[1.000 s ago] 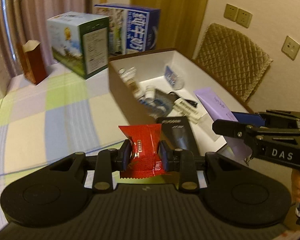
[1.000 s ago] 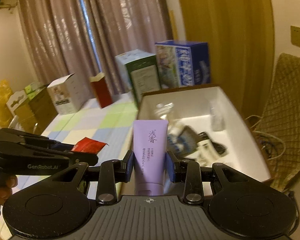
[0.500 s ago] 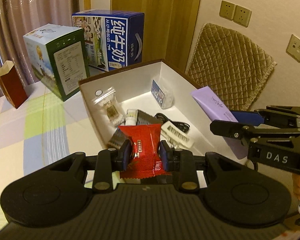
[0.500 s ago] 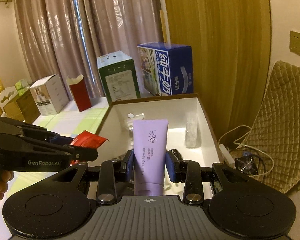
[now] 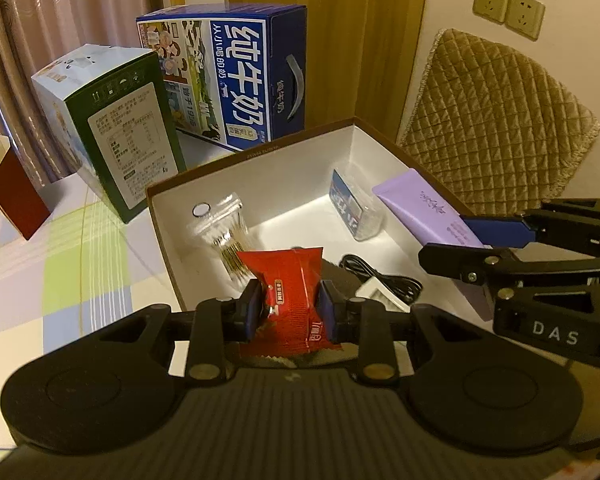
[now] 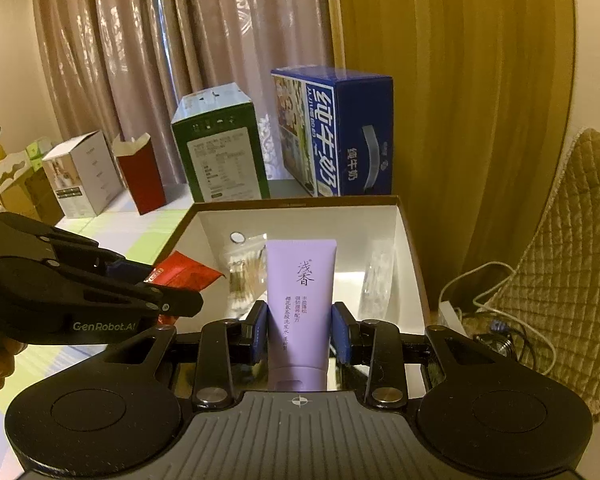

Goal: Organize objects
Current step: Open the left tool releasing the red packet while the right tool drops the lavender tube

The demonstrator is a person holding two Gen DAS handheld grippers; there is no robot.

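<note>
My left gripper (image 5: 288, 312) is shut on a red snack packet (image 5: 290, 300), held over the near edge of the open white-lined box (image 5: 260, 168). My right gripper (image 6: 300, 336) is shut on a purple tube (image 6: 300, 296), which points into the same box (image 6: 300, 220). Seen from the left wrist, the tube (image 5: 424, 208) crosses the box's right wall with the right gripper (image 5: 476, 240) shut on it. From the right wrist, the packet (image 6: 184, 276) shows in the left gripper (image 6: 156, 284) over the box's left side.
Inside the box lie a clear bag of cotton swabs (image 5: 224, 240), a clear packet with a blue label (image 5: 354, 208), a black cable (image 5: 380, 276) and a white item. Behind it stand a blue milk carton box (image 5: 236, 76), a green box (image 5: 116, 136) and a red carton (image 5: 10, 196). A quilted chair (image 5: 496, 120) stands right.
Both grippers have moved forward over the table to the box, each still holding its item. The box now looks nearer and larger in both views.
</note>
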